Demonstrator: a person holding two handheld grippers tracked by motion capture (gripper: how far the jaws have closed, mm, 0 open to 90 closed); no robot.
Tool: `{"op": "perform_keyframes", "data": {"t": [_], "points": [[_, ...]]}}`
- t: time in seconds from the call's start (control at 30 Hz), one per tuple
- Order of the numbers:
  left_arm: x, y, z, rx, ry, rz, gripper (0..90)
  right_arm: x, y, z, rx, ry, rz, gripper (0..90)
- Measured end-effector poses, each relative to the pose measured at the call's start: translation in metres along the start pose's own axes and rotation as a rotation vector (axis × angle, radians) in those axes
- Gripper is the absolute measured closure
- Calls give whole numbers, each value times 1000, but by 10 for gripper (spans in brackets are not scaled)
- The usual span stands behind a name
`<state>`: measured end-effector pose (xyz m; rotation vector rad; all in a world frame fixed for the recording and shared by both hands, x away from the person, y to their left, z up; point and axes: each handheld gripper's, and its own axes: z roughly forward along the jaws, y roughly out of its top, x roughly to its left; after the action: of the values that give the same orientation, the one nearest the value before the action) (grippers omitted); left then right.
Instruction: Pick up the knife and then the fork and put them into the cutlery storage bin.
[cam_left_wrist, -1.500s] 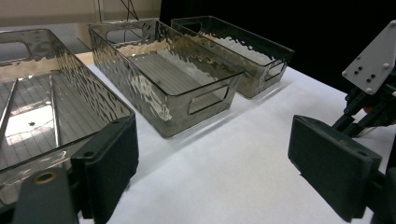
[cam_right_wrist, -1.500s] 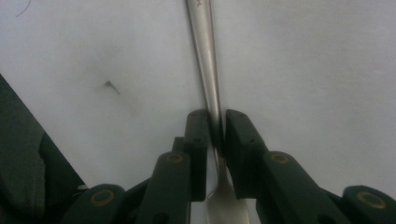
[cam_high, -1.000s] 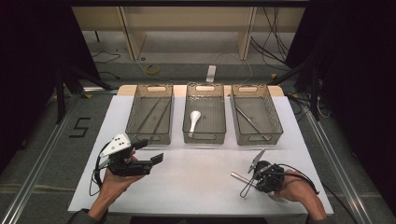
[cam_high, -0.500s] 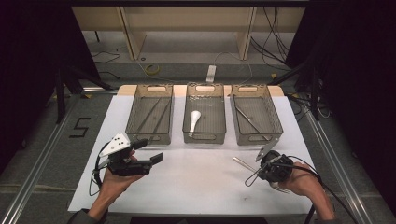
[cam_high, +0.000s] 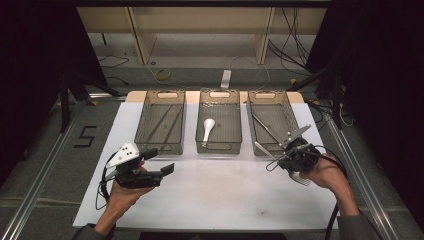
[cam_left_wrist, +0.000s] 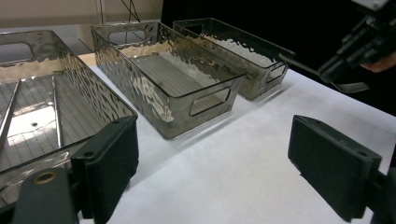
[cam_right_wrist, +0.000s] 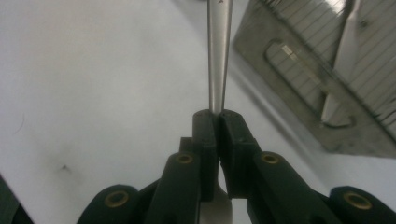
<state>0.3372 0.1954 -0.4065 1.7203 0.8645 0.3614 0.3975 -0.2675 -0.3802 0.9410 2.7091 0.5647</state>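
My right gripper (cam_high: 281, 159) (cam_right_wrist: 217, 116) is shut on a metal fork (cam_high: 300, 178). It holds the fork off the white table (cam_high: 225, 195), just in front of the right clear bin (cam_high: 265, 94). The fork's handle (cam_right_wrist: 218, 51) runs straight out past the jaws, and its tines sit back under the hand. The left gripper view shows this gripper (cam_left_wrist: 359, 42) and the fork (cam_left_wrist: 348, 86) at the upper right. My left gripper (cam_high: 159, 161) (cam_left_wrist: 215, 163) is open and holds nothing, low over the table in front of the left bin (cam_high: 167, 94).
Three clear bins stand side by side at the back of the table. The left bin holds long thin sticks (cam_high: 161, 125). In the middle bin (cam_high: 220, 93) lies a white spoon (cam_high: 207, 127). Metal cutlery (cam_high: 265, 127) rests in the right bin. Dark floor surrounds the table.
My right gripper has lifted the fork off the table and carried it back and to the right, toward the right bin. The left gripper has stayed where it was.
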Motion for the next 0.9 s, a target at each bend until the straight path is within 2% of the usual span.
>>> {"op": "perform_keyframes", "data": {"t": [0.37, 0.53, 0.73, 0.9], "points": [[0, 0, 0, -4, 2, -3, 156, -32, 32, -6, -74, -53, 72, 855], [0, 0, 0, -5, 0, -4, 157, -43, 50, -6, -109, -62, 104, 855], [0, 0, 0, -7, 0, -8, 156, -60, 71, -1, -116, -82, 141, 855], [0, 0, 0, -9, 0, -8, 157, -71, 81, 4, -106, -105, 159, 855]]}}
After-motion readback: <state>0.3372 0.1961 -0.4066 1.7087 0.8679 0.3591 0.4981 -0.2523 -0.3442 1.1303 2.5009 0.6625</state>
